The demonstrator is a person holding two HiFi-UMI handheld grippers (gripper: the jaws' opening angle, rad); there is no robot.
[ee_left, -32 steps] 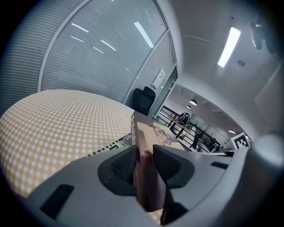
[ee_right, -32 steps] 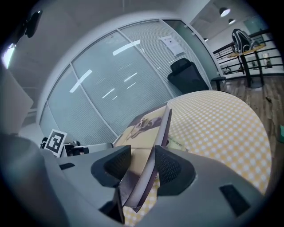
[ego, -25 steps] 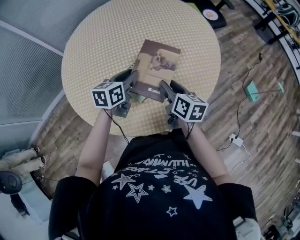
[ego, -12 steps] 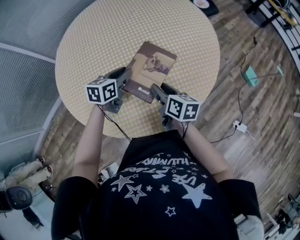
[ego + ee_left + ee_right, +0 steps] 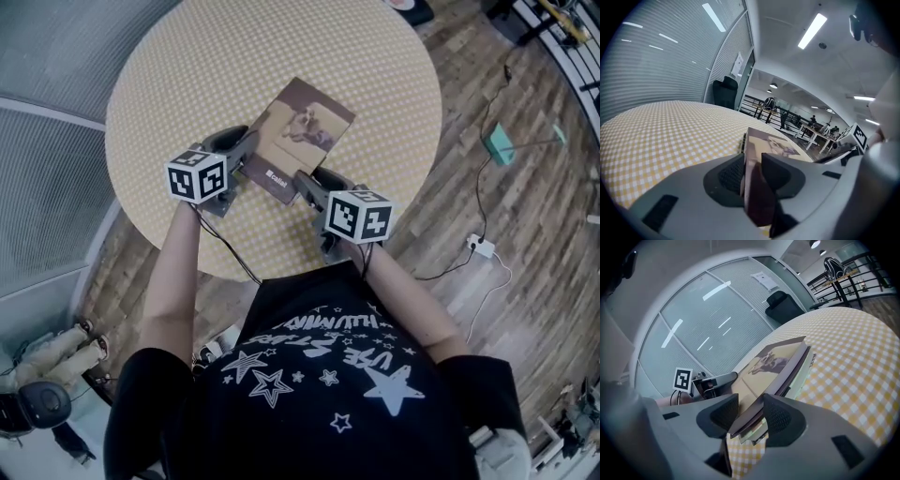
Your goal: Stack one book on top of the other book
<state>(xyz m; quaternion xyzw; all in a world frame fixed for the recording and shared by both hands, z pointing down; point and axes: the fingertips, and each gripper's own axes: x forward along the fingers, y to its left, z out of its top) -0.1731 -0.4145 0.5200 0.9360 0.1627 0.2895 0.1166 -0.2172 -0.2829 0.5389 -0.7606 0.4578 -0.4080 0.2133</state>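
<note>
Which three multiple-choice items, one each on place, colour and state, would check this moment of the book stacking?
1. Where is the brown book?
A) on the floor
B) on top of a second book
C) on a chair

2. What covers the table?
A) a yellow-and-white check
B) plain blue
C) red stripes

3. How do the fingers of the left gripper stand?
A) wide apart with nothing between them
B) around a cable
C) closed on the brown book's corner

Key:
1. B: the right gripper view shows a paler book under the brown one.
2. A: the head view shows the checked cloth.
3. C: the left gripper view shows both fingers against the corner.
</note>
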